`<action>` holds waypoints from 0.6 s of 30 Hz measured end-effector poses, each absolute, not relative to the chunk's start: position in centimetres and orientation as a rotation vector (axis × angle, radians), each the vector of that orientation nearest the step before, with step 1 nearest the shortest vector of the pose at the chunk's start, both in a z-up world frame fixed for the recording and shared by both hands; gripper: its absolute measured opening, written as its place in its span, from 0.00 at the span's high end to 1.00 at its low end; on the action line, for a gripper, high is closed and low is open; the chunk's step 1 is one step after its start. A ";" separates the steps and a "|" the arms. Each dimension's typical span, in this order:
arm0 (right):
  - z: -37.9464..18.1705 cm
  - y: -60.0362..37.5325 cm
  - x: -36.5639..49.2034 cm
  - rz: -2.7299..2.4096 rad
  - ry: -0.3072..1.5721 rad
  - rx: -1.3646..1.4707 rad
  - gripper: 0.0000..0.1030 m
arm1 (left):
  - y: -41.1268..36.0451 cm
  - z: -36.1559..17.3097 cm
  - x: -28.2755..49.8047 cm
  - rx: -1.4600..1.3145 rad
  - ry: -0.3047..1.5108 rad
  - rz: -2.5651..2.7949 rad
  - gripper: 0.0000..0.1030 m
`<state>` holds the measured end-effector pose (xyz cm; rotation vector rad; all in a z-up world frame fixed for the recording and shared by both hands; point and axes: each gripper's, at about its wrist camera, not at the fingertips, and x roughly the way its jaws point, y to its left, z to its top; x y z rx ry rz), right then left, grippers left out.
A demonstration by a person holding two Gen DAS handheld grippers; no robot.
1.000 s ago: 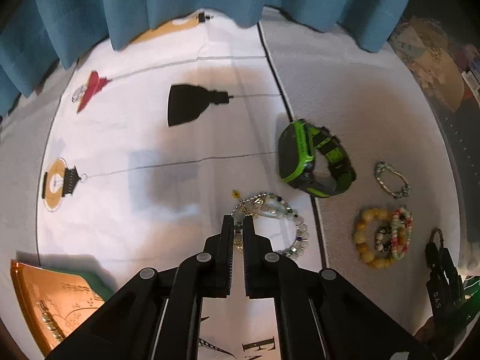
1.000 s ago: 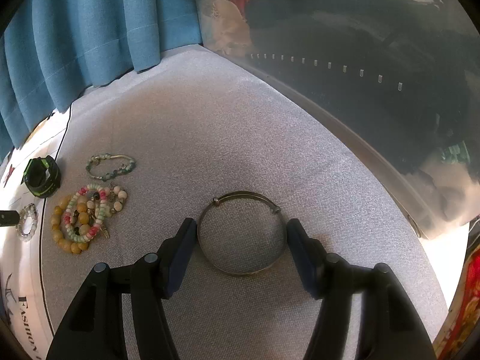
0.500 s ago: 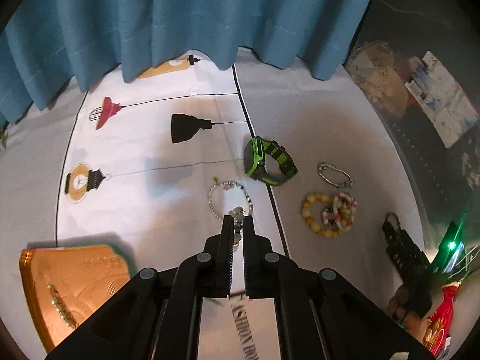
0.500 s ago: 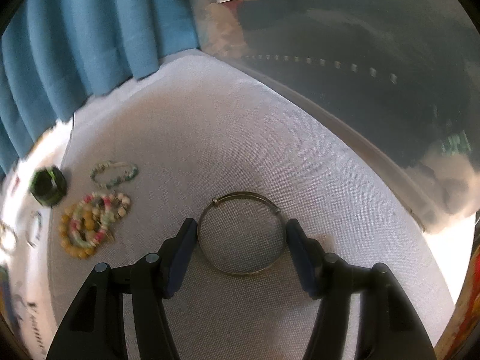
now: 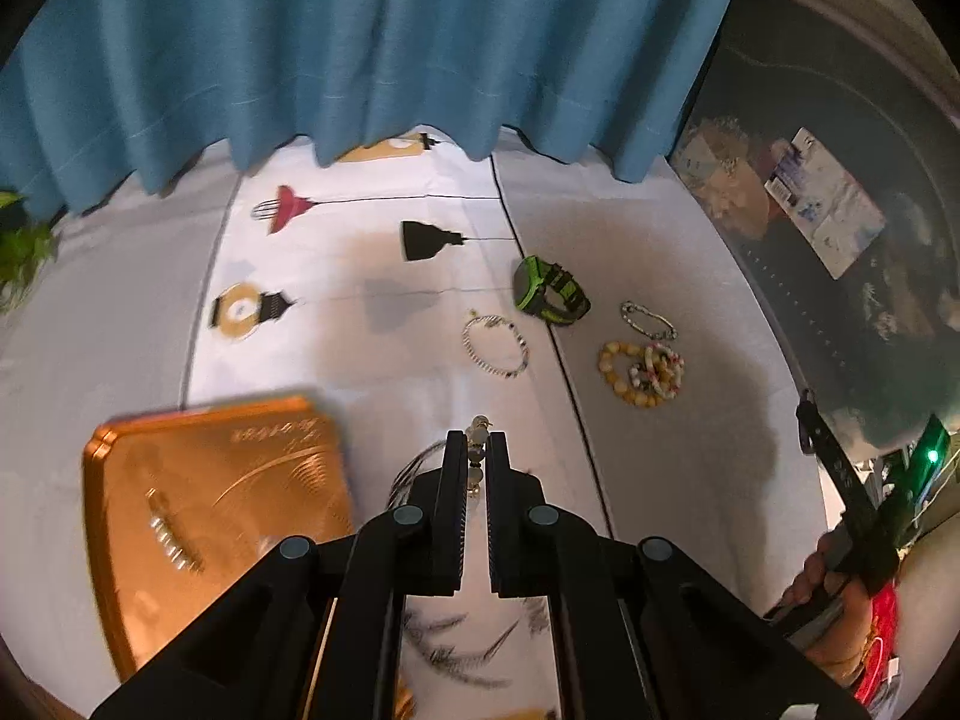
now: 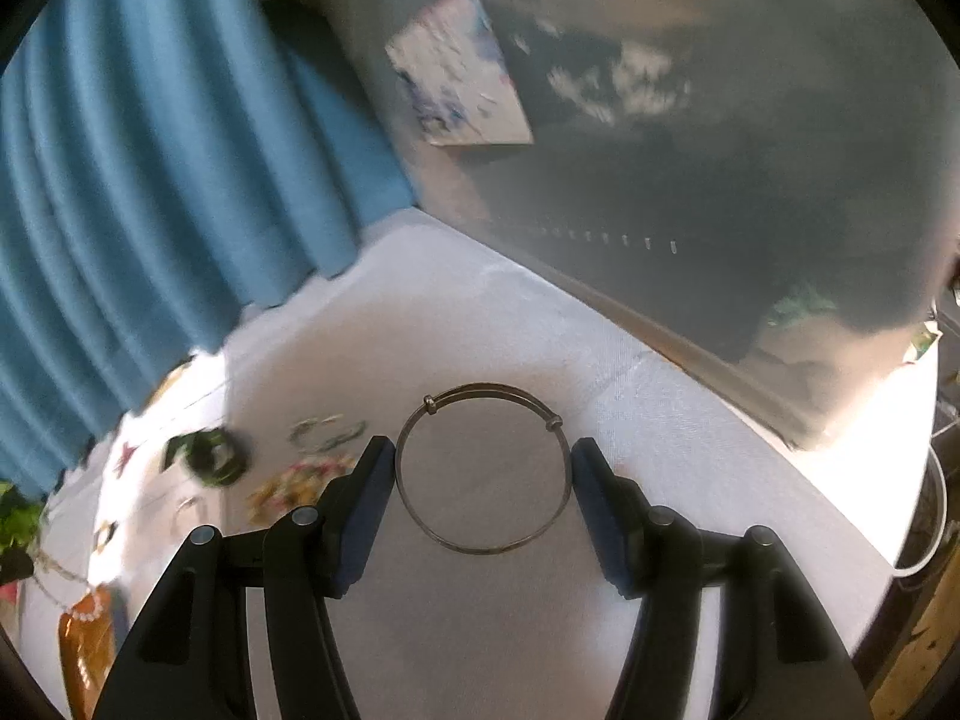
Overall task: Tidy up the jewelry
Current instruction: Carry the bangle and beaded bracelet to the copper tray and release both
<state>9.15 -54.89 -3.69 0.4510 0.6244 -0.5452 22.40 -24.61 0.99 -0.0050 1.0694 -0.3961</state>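
Both hands are mid-carry. In the left wrist view the left gripper (image 5: 475,450) has its jaws drawn nearly together on a small beaded piece (image 5: 478,438), whose pale beads poke out past the tips just below the centre of the frame; what kind of jewelry it is, I cannot tell. To the lower left of the frame lies the orange tray (image 5: 198,516), blurred, with a short pearly strand on it. The white printed cloth (image 5: 336,276) fills the middle of the frame, and on it, right of centre, rest a thin bead bracelet (image 5: 495,345), a green watch (image 5: 549,291), a silver chain bracelet (image 5: 648,320) and a heap of yellow and pink bead bracelets (image 5: 642,367), all apart from the tray.

In the right wrist view the right gripper (image 6: 483,468) stands about half open, its blue pads pressing either side of a thin metal bangle (image 6: 483,471) at the centre of the frame, clear of the grey cloth (image 6: 600,360) behind it.

The step in hand looks like bringing picked pieces to the tray. Next, the left gripper would need to pass over the tray, come down low and part its jaws so the beads settle inside the rim; the bangle would likely go the same way, and being stiff and round it may roll if let go on edge
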 end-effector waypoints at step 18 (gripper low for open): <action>1.0 -40.5 1.3 -0.371 0.694 0.260 0.41 | -11.1 6.4 13.1 -0.112 0.998 -0.364 0.97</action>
